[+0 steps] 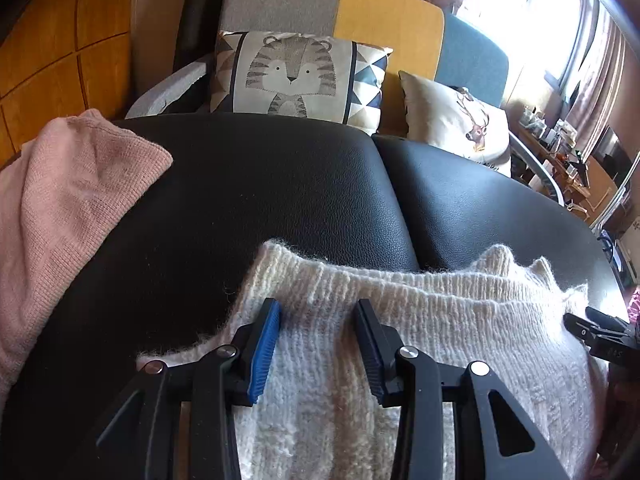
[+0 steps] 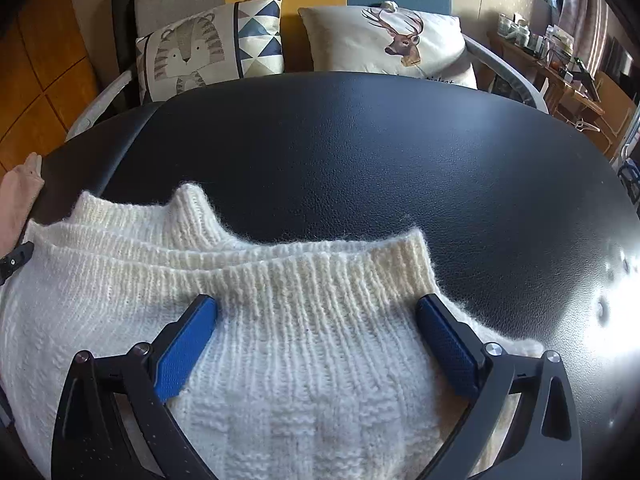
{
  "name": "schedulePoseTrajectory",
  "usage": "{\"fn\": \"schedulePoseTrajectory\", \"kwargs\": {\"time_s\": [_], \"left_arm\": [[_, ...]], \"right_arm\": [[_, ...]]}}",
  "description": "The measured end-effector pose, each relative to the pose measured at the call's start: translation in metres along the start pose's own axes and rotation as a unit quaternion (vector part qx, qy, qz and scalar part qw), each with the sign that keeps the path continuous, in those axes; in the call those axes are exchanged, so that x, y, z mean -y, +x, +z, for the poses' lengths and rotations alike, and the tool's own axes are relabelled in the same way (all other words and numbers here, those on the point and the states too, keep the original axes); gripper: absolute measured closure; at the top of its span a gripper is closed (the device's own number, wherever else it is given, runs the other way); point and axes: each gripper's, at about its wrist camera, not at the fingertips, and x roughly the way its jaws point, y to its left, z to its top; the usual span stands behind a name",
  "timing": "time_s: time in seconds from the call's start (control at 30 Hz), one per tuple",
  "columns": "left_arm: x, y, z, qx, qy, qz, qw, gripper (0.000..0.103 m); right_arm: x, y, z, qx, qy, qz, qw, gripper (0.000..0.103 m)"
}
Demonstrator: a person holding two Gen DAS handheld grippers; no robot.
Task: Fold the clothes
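A white knitted sweater (image 1: 400,320) lies folded on a black leather surface (image 1: 260,184), its ribbed edge (image 2: 320,264) turned away from me. My left gripper (image 1: 318,306) hovers over the sweater's left part, jaws half apart, and the knit runs flat and unpinched between the blue pads (image 1: 264,344). My right gripper (image 2: 316,300) stands wide open over the ribbed edge of the white sweater (image 2: 280,360), one finger (image 2: 444,344) at its right border. Each gripper's black tip shows at the rim of the other view, the right gripper (image 1: 600,336) and the left gripper (image 2: 16,258).
A pink knitted garment (image 1: 60,208) lies heaped at the left end of the black surface (image 2: 360,152). Behind it stands a sofa with a tiger cushion (image 1: 296,76) and a deer cushion (image 1: 456,120). A cluttered wooden desk (image 2: 560,68) is at the far right by the window.
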Motion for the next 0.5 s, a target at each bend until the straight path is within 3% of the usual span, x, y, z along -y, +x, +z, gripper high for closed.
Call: {"fn": "schedulePoseTrajectory", "kwargs": {"time_s": [0.3,0.5], "left_arm": [[0.006,-0.004,0.001,-0.008,0.005,0.002,1.0,0.063],[0.015,-0.035,-0.005,-0.001,0.02,-0.009,0.9997,0.063]], "right_arm": [[-0.002,-0.005,0.003,0.006,0.0,0.008,1.0,0.0],[-0.009,-0.062,-0.014,0.063,-0.003,0.024,0.998,0.0]]}}
